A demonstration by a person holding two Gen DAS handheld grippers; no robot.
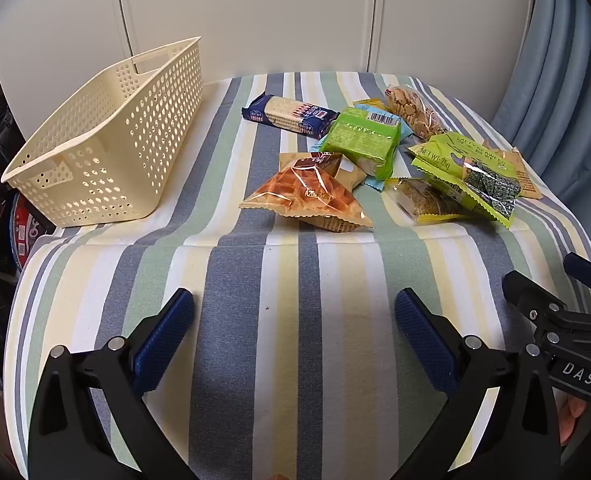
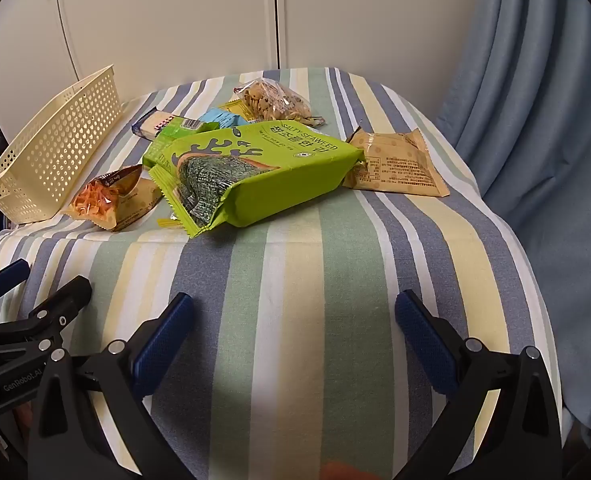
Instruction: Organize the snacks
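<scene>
A striped cloth [image 2: 347, 272] covers the bench. At its left edge stands an empty cream perforated basket [image 1: 107, 148]. Snack packets lie heaped mid-bench, the green seaweed bag [image 2: 255, 176] on top, a waffle packet [image 1: 307, 196] nearest the basket. Left tool [image 1: 294, 322] and right tool [image 2: 294, 322] both gape wide, holding nothing.

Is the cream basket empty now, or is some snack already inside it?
Empty as far as visible: the basket shows only bare perforated walls inside, and the snacks all lie on the striped cloth beside it.

Both wrist views look forward and down from the near edge, sharing the snack pile [image 1: 379, 152] and basket [image 2: 51, 148].
</scene>
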